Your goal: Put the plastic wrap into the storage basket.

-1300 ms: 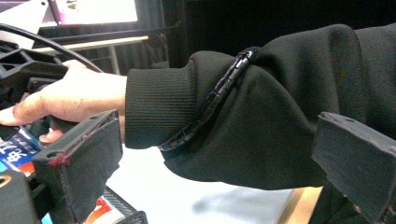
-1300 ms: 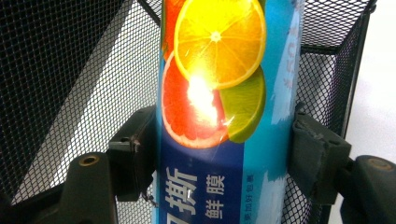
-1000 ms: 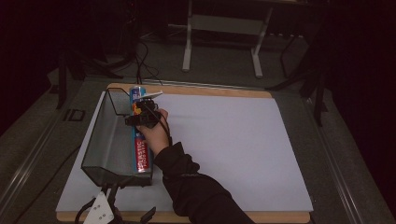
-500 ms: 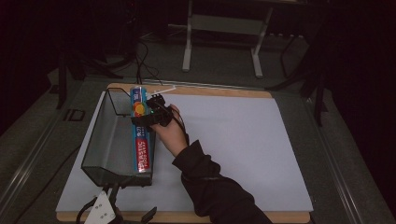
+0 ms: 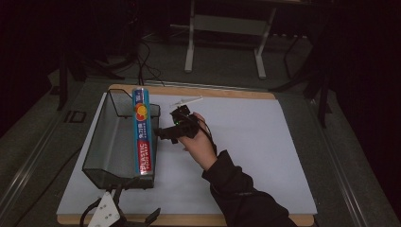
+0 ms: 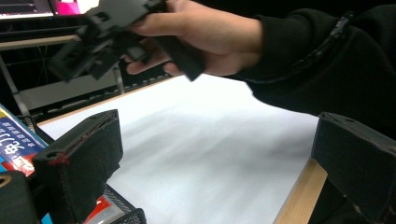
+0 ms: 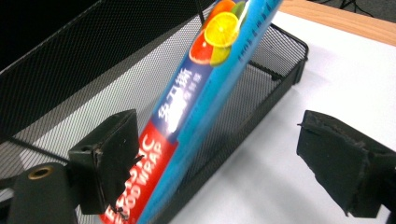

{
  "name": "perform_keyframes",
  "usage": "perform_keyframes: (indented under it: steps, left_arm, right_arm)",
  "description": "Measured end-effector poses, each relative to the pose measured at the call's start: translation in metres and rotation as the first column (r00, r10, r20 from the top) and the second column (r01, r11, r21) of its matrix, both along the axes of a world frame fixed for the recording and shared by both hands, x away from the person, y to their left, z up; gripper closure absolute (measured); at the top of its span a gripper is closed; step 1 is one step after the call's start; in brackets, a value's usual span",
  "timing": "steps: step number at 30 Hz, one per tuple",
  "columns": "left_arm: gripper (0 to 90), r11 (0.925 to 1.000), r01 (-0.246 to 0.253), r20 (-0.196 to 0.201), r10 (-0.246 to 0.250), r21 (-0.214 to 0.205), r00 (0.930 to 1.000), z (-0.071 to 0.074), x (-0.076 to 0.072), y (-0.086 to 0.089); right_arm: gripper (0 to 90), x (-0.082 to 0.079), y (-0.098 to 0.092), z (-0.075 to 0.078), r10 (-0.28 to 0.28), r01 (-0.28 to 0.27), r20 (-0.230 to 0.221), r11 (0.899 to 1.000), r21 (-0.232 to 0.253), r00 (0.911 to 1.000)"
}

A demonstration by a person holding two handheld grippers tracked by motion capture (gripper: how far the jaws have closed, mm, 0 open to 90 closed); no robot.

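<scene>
Backing away from the plastic wrap box (image 5: 143, 138), the right tool (image 5: 165, 135) now hangs just beside it, jaws spread and empty. Lengthwise along the mesh basket's (image 5: 101, 152) near wall lies the box; the left tool (image 5: 124, 218) rests open, farther off.

The basket (image 7: 261, 88) is fine black wire mesh with a matt look, and the long box of plastic wrap (image 7: 205, 88) leaning in it is glossy printed card in blue, red and white. The table (image 5: 246, 92) shows a pale wooden edge under a smooth, matt white sheet (image 5: 246, 142) that looks like paper. The jaws of the right gripper (image 7: 219, 163) carry rough, frayed black padding, and the sleeve (image 5: 236, 191) is dull dark cloth.
</scene>
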State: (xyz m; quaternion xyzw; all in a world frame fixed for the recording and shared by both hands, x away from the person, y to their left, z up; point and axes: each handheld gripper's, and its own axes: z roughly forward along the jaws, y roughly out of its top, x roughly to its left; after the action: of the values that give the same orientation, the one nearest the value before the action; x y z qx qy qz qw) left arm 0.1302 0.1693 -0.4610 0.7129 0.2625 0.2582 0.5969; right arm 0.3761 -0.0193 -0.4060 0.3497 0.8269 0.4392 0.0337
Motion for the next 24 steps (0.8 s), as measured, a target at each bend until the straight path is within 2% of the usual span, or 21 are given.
perform_keyframes:
  steps: [9, 10, 14, 19, 24]
  left_arm:
    - [2.7, 1.0000, 0.004, -0.005, -0.004, 0.007, 1.0000, -0.001, 0.002, -0.002]
    - [2.7, 1.0000, 0.004, -0.005, -0.004, 0.006, 1.0000, -0.001, 0.002, -0.002]
    - [2.7, 1.0000, 0.004, -0.006, -0.004, 0.009, 1.0000, -0.001, 0.003, -0.003]
    - [2.7, 0.9999, 0.005, -0.010, -0.005, 0.009, 0.9999, -0.002, 0.004, -0.004]
    - [2.7, 0.9999, 0.004, -0.010, -0.004, 0.010, 0.9999, -0.002, 0.003, -0.004]
  right_arm:
    - [13.9, -0.013, -0.033, -0.009, -0.004, 0.004, 0.035, 1.000, -0.013, 0.9994]
    - [13.9, -0.016, -0.043, -0.012, -0.006, 0.006, 0.039, 1.000, -0.008, 0.9992]
    - [13.9, -0.023, -0.062, -0.019, -0.011, 0.012, 0.048, 1.000, -0.016, 0.9988]
    - [13.9, -0.031, -0.081, -0.029, -0.021, 0.024, 0.055, 0.999, -0.046, 0.9983]
    - [13.9, -0.038, -0.100, -0.038, -0.032, 0.033, 0.040, 0.998, -0.045, 0.9987]
